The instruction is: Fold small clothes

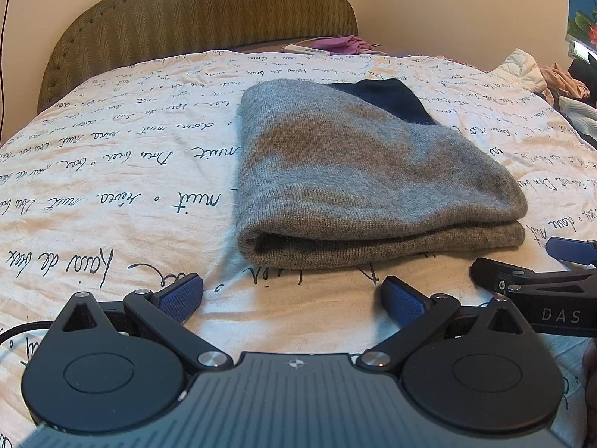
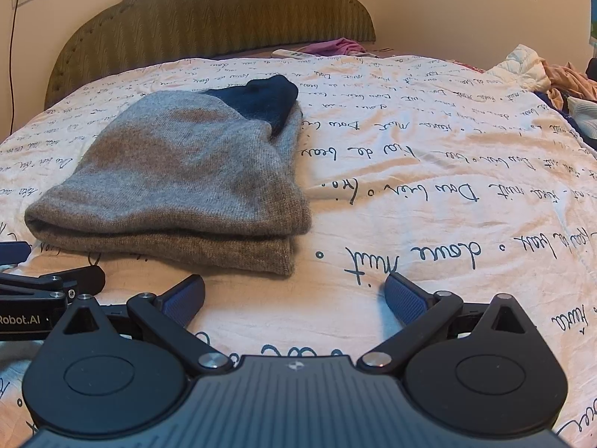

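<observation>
A grey knit garment [image 1: 358,171] lies folded in layers on the bed, with a dark navy part [image 1: 388,100] showing at its far end. It also shows in the right wrist view [image 2: 179,179], to the left of centre. My left gripper [image 1: 293,298] is open and empty, just short of the garment's near edge. My right gripper [image 2: 294,298] is open and empty, near the garment's right corner. The right gripper shows at the right edge of the left wrist view [image 1: 541,283]. The left gripper shows at the left edge of the right wrist view [image 2: 41,291].
The bed has a cream cover [image 1: 112,186] printed with black script and an olive padded headboard [image 1: 209,11]. A white remote [image 1: 306,50] and pink cloth [image 1: 343,43] lie near the headboard. A pile of clothes [image 2: 552,78] sits at the bed's right edge.
</observation>
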